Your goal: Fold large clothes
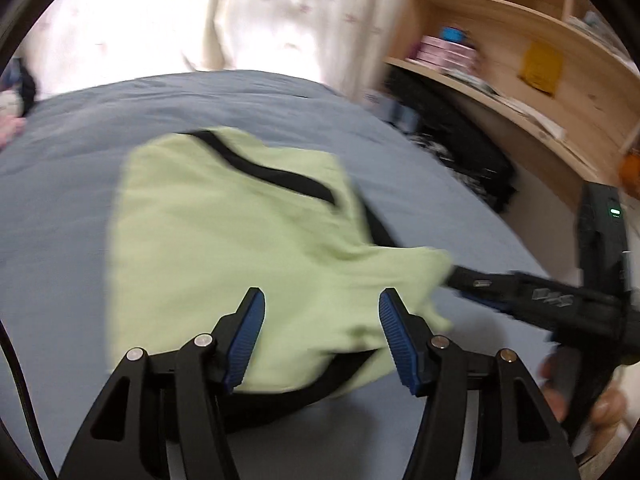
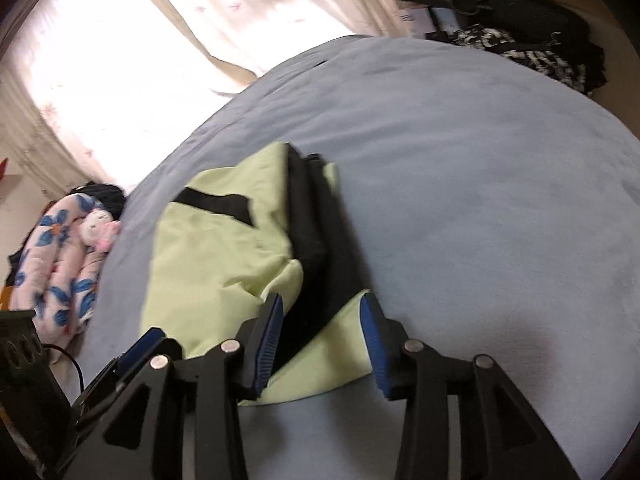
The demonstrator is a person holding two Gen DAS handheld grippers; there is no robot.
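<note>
A light green garment with black trim (image 1: 224, 236) lies folded into a compact bundle on the blue-grey bed (image 1: 64, 184). My left gripper (image 1: 322, 300) is open, its blue pads on either side of the bundle's near edge, holding nothing. My right gripper (image 2: 321, 304) is open too, over the near right corner of the garment (image 2: 216, 256), where a black band runs between its fingers. In the left wrist view the right gripper (image 1: 452, 276) reaches in from the right and touches the garment's right edge.
A wooden shelf unit (image 1: 532, 64) with books and boxes stands right of the bed, with dark clothes (image 1: 464, 156) piled below it. Pale curtains (image 1: 280, 12) hang behind the bed. A floral blanket and plush toy (image 2: 68, 252) lie at the bed's left side.
</note>
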